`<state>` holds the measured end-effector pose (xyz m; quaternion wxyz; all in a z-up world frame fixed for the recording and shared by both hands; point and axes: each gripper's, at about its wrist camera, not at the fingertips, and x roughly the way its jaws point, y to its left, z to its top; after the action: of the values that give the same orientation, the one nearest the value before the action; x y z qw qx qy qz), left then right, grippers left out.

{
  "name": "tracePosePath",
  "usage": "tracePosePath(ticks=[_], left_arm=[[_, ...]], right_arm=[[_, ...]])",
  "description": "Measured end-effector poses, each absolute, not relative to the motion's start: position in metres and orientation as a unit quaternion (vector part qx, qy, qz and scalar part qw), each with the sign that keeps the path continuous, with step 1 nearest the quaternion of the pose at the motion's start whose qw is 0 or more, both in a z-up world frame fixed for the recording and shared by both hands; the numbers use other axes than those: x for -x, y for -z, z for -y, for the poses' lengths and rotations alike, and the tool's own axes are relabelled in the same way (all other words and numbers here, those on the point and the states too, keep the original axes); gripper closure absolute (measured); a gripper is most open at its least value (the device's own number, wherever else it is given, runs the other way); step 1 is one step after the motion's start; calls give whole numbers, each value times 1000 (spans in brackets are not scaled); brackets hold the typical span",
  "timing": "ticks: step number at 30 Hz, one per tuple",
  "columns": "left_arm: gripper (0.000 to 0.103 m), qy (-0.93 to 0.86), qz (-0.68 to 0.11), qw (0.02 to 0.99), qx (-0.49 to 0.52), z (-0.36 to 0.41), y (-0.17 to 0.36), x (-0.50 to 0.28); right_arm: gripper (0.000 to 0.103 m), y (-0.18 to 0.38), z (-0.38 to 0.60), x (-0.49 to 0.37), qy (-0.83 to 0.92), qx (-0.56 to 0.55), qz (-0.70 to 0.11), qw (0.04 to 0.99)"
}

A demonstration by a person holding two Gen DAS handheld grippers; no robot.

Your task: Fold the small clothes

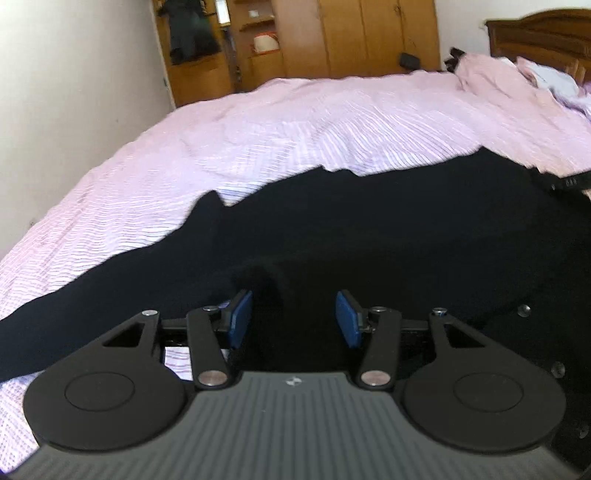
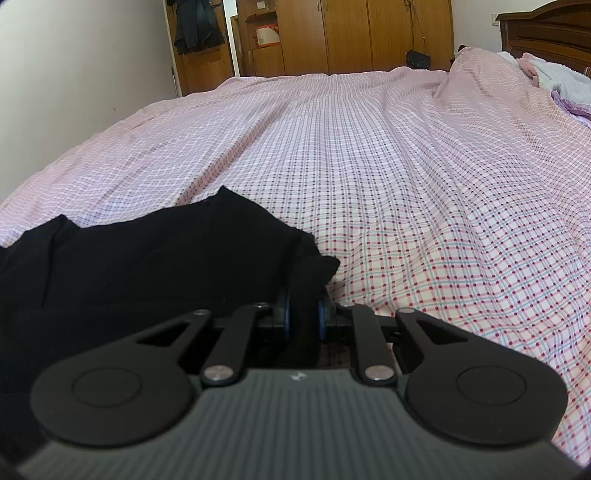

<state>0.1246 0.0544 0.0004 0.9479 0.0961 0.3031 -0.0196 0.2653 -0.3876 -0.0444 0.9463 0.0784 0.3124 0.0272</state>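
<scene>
A black garment lies spread on the pink checked bed cover. My left gripper is open, its blue pads apart just above the black cloth, with nothing between them. In the right wrist view the same black garment lies at the lower left on the bed cover. My right gripper is shut on a bunched edge of the garment at its right side, the cloth pinched between the blue pads.
A wooden wardrobe stands behind the bed, with a dark bag hanging on it. A wooden headboard and a heap of pink and white bedding are at the far right. A white wall runs along the left.
</scene>
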Motion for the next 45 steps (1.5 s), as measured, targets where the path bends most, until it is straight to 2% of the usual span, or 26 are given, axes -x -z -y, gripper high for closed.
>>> tracePosePath(ticks=[4,8,12,22,27,34,38,39,40,41,42,45], left_arm=[[47,40,-292,951,-89,-67,-9,-131],[47,46,-316,945,-67,-80,-7,-158],[47,68,-338,935,-87,-85,0,-178],[48,128,-335,927,-109,-81,10,-175],[47,108,-341,930,-77,-93,12,-183],[47,109,-320,930,-142,-76,18,-178],[47,114,-336,931,-87,-86,21,-189],[49,116,-342,930,-68,-89,22,-192],[59,121,-347,929,-48,-92,22,-195],[76,132,-351,926,-31,-94,21,-196],[81,140,-354,925,-17,-94,20,-196],[84,133,-344,929,3,-91,11,-190]], right_arm=[[85,45,387,-265,-27,-77,-313,946],[85,45,387,-265,-27,-75,-313,947],[85,45,387,-265,-27,-75,-313,946],[85,45,386,-266,-26,-71,-314,946],[85,46,386,-266,-26,-73,-313,946],[85,49,387,-267,-27,-75,-313,946],[85,48,387,-267,-27,-74,-313,947],[85,49,387,-267,-27,-75,-313,947],[85,49,387,-267,-26,-75,-313,946],[85,49,386,-267,-26,-75,-313,947],[85,49,387,-267,-27,-75,-313,947],[85,47,390,-267,-30,-86,-311,946]])
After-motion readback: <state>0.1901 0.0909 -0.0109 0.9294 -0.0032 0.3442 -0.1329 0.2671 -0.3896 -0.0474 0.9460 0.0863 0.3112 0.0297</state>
